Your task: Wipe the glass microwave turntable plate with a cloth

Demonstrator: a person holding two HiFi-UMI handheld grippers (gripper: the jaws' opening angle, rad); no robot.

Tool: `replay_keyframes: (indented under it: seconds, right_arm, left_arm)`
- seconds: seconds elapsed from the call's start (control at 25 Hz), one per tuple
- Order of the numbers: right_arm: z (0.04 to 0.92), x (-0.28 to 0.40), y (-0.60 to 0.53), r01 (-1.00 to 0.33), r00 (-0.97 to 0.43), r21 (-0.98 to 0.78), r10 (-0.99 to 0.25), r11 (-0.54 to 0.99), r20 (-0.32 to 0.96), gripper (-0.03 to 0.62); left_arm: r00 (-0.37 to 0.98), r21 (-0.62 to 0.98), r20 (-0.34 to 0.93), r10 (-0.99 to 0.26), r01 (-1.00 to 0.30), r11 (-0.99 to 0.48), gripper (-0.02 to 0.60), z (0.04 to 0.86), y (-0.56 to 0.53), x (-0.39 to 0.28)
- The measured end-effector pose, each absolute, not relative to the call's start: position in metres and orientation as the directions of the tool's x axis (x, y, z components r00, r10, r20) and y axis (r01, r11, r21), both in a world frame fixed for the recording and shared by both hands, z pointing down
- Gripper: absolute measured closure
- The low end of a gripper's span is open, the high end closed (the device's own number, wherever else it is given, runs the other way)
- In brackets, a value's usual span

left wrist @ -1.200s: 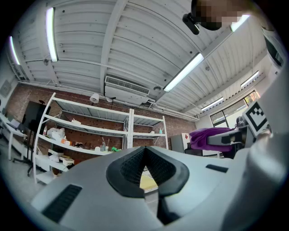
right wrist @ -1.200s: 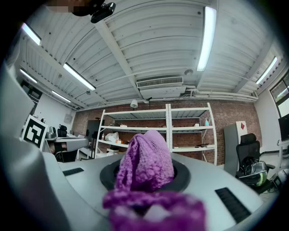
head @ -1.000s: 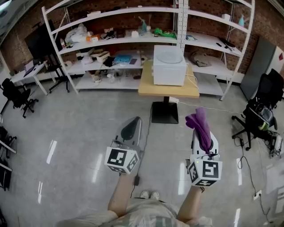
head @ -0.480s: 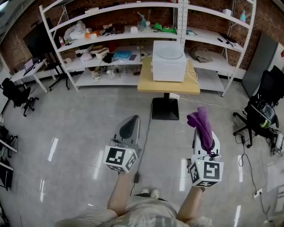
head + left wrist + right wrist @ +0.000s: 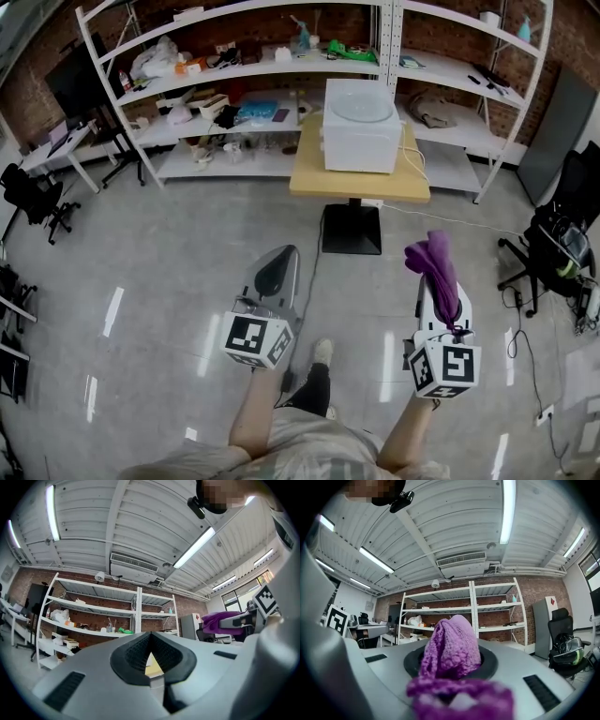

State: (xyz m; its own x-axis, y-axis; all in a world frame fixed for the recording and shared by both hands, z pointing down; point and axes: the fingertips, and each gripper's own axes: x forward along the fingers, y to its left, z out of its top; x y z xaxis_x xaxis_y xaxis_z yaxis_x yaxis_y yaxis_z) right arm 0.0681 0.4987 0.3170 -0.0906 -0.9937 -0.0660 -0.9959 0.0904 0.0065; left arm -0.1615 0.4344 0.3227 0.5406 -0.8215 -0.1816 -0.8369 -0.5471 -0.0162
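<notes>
Brick walling backs a run of white metal shelving [image 5: 234,70] cluttered with small items, above a glossy grey floor [image 5: 169,272] that mirrors the ceiling lights. On the floor stands a bench [image 5: 314,178] with a pale wooden top on a black pedestal base. A boxy white microwave [image 5: 361,145] sits on it toward the far edge, and the round, clear glass plate [image 5: 361,107] lies flat on the microwave's top.

Both grippers are held over the floor on the near side of the bench, well apart from the plate. The left gripper [image 5: 274,274], smooth grey plastic with dark ribbed pads, has its jaws together with nothing between them; only a small triangular gap shows between the pads in its own view [image 5: 151,660]. The right gripper [image 5: 436,286] is clamped on a purple cloth [image 5: 433,267] of nubby, towel-like weave, which bunches up past the jaws and flops back over the gripper body [image 5: 452,653].

Each gripper carries a cube with black-and-white square markers. Black office chairs [image 5: 562,253] stand off to the right.
</notes>
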Motion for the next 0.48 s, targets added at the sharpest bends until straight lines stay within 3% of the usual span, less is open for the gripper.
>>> replay_keyframes:
  seconds: [0.48]
  right_arm:
    - [0.29, 0.08, 0.257, -0.989, -0.104, 0.109, -0.993, 0.096, -0.064, 0.546]
  left_arm:
    - [0.503, 0.036, -0.254, -0.826, -0.849, -0.527, 0.579, 0.301, 0.191, -0.162]
